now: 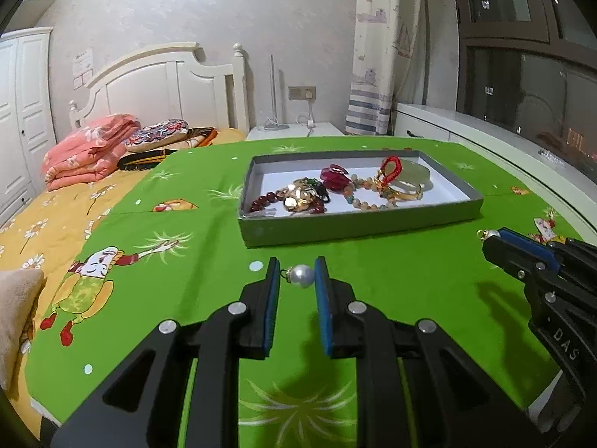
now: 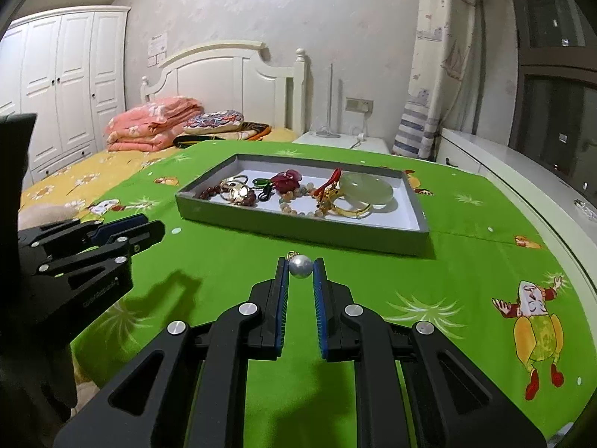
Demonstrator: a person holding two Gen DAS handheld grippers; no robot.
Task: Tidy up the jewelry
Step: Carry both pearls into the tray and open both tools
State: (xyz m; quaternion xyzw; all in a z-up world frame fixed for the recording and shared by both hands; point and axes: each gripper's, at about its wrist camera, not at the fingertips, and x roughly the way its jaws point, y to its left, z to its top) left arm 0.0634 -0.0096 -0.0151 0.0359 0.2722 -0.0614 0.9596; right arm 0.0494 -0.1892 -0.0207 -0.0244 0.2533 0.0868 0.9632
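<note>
A grey tray [image 1: 358, 224] with a white floor sits on the green cloth and holds several pieces: dark red beads [image 1: 266, 198], a pale beaded bracelet [image 2: 298, 201], a jade bangle [image 2: 367, 188] and gold items. My left gripper [image 1: 297, 265] hovers just in front of the tray's near wall, shut on a pearl earring [image 1: 303, 275]; its gold loop touches the left pad. My right gripper [image 2: 300, 263] is level with it, shut on a second pearl earring [image 2: 300, 267]. Each gripper shows in the other's view: the right gripper [image 1: 492, 240] with its pearl at the tip, and the left gripper [image 2: 156, 229].
The green cartoon cloth [image 2: 466, 261] covers the table. A bed with a yellow sheet [image 1: 48, 220] and folded pink quilt [image 1: 86, 149] lies left. A white nightstand [image 2: 335, 142] stands behind, and a white sill [image 1: 522, 164] runs along the right edge.
</note>
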